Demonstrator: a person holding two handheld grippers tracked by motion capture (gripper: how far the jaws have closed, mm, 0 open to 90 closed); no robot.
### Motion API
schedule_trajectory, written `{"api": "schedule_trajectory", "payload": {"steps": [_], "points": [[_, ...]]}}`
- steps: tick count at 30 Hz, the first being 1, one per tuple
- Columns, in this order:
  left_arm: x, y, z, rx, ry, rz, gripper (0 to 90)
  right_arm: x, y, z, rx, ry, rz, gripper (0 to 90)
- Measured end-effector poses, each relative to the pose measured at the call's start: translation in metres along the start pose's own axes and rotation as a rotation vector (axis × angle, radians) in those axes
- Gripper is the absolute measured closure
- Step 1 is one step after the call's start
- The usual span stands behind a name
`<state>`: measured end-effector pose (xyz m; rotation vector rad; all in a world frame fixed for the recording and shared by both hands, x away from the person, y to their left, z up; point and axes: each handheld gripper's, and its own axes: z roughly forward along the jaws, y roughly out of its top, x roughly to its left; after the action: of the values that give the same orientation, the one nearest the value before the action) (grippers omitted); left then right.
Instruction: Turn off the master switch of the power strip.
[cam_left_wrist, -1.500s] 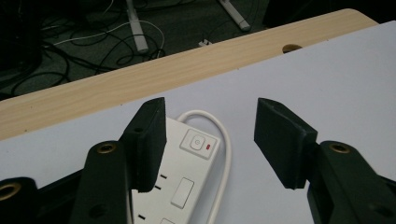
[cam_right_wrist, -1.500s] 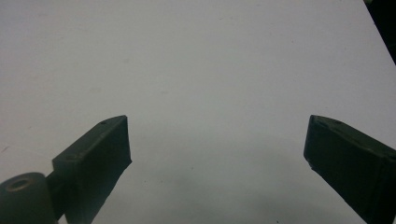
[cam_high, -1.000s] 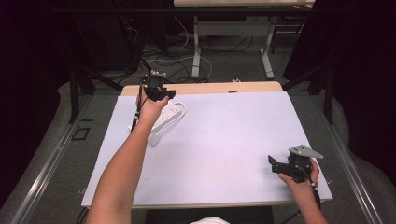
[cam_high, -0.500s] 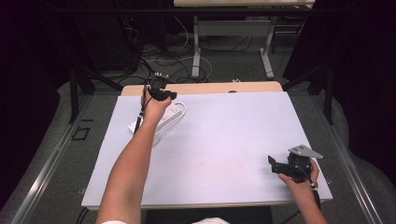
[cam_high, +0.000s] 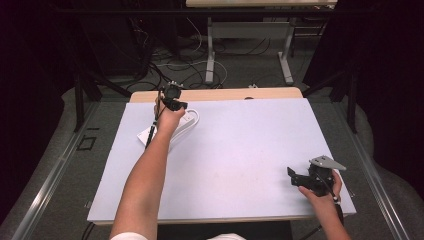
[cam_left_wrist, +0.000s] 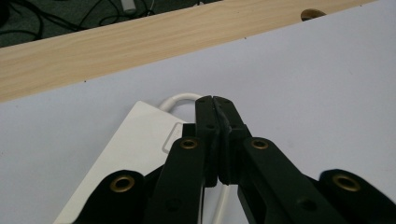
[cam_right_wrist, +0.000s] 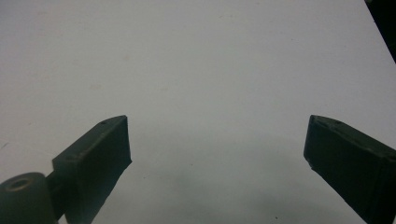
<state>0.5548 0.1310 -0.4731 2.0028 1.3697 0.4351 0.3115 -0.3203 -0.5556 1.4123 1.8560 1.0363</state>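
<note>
A white power strip (cam_high: 148, 134) lies at the back left of the white table top (cam_high: 240, 150), its white cable (cam_high: 193, 118) curling beside it. My left gripper (cam_high: 180, 105) hovers over the strip's far end. In the left gripper view the jaws of my left gripper (cam_left_wrist: 213, 100) are pressed together with no gap. The power strip (cam_left_wrist: 135, 140) and a loop of cable (cam_left_wrist: 180, 98) lie beneath them. My right gripper (cam_high: 293, 175) rests near the front right corner. Seen along its own jaws, my right gripper (cam_right_wrist: 217, 140) is open wide over bare white surface.
A strip of bare wood (cam_high: 225, 94) runs along the table's far edge, with a round hole (cam_left_wrist: 312, 14) in it. Beyond it are table legs (cam_high: 210, 50) and loose cables (cam_high: 170, 60) on the floor. Dark curtains flank both sides.
My left hand and gripper have shifted slightly to the right over the far end of the power strip. The right gripper has stayed still.
</note>
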Motion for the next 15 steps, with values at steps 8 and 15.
{"api": "schedule_trajectory", "payload": {"steps": [8, 15], "points": [[0.002, -0.002, 0.007, 0.007, 0.025, -0.007, 89.8, 0.001, 0.0, -0.001, -0.003, 0.001, 0.001, 6.8], [0.005, -0.004, 0.016, 0.039, 0.019, -0.015, 90.0, 0.0, 0.0, -0.001, -0.005, -0.007, -0.002, 6.8]]}}
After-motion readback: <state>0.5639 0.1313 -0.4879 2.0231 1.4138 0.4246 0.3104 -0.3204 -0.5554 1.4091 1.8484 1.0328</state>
